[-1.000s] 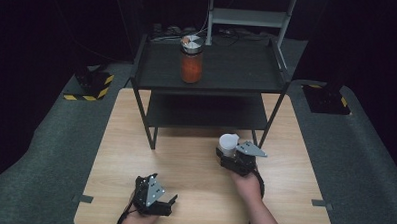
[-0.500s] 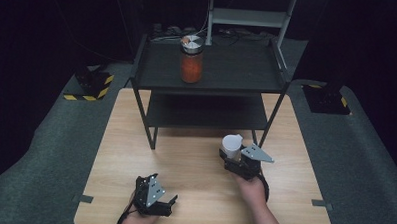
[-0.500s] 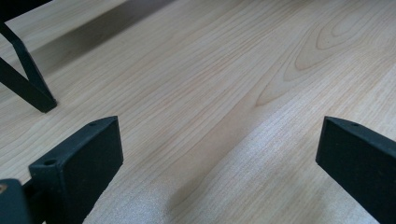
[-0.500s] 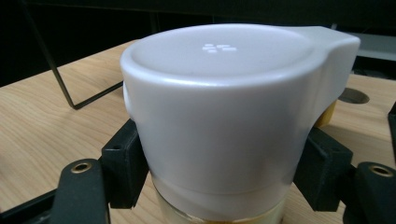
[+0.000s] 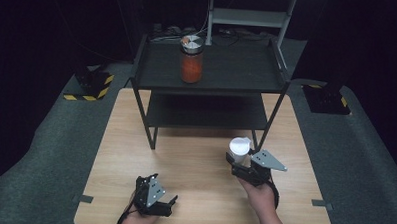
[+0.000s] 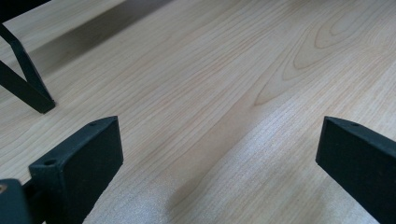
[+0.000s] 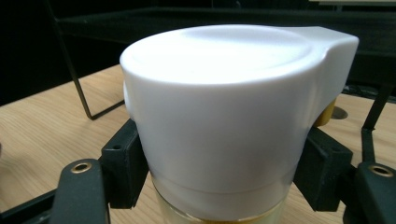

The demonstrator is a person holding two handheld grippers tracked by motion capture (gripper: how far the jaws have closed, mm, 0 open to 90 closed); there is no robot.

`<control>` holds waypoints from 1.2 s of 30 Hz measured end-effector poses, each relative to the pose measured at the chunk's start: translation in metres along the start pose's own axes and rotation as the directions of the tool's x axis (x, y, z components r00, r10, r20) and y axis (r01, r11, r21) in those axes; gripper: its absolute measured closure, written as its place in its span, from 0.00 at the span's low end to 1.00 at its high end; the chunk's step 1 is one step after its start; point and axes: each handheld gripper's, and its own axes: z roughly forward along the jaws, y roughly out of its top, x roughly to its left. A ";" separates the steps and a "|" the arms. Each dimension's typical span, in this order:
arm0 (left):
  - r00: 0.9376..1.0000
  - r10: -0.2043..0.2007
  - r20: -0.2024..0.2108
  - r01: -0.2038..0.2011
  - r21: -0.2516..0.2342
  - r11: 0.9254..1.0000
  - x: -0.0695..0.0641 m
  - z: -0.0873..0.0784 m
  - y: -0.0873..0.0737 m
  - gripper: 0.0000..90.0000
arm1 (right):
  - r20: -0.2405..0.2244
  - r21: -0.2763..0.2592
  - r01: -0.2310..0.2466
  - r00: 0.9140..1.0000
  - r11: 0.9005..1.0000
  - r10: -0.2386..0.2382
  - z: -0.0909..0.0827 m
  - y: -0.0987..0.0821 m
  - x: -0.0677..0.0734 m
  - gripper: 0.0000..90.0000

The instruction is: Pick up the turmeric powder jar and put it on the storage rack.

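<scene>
A container with a white cap (image 5: pixel 239 146) and a yellowish body stands upright between the jaws of my right gripper (image 5: pixel 238 162), just in front of the rack's right front leg. In the right gripper view the white cap (image 7: pixel 219 107) is large and close, and my right gripper (image 7: pixel 219 179) is shut on the body just below it, one black pad on each side. My left gripper (image 5: pixel 164 203) rests low at the table's near left. Its jaws stand wide open in the left gripper view (image 6: pixel 219 154), with bare wood between them.
A black two-shelf rack (image 5: pixel 228 75) stands at the back of the wooden table (image 5: pixel 194 162). On its top shelf is a jar with orange contents and a metal lid (image 5: pixel 192 60). One rack leg (image 6: pixel 28 88) is near the left gripper. Grey carpet surrounds the table.
My right gripper has carried the white-capped container a little to the right. The left gripper has stayed where it was.
</scene>
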 end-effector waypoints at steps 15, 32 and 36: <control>1.000 0.006 0.000 -0.006 0.006 1.000 0.000 0.000 0.001 0.01 | -0.002 -0.057 0.013 1.000 0.998 -0.013 -0.035 0.010 0.003 0.32; 1.000 0.008 -0.002 -0.008 0.005 1.000 -0.001 0.000 0.001 0.01 | -0.019 -0.149 0.030 0.999 0.988 -0.033 -0.058 0.036 0.008 0.32; 1.000 0.007 -0.001 -0.007 0.008 1.000 -0.001 0.001 0.002 0.01 | -0.013 -0.167 0.037 0.999 0.985 -0.040 -0.059 0.047 0.010 0.32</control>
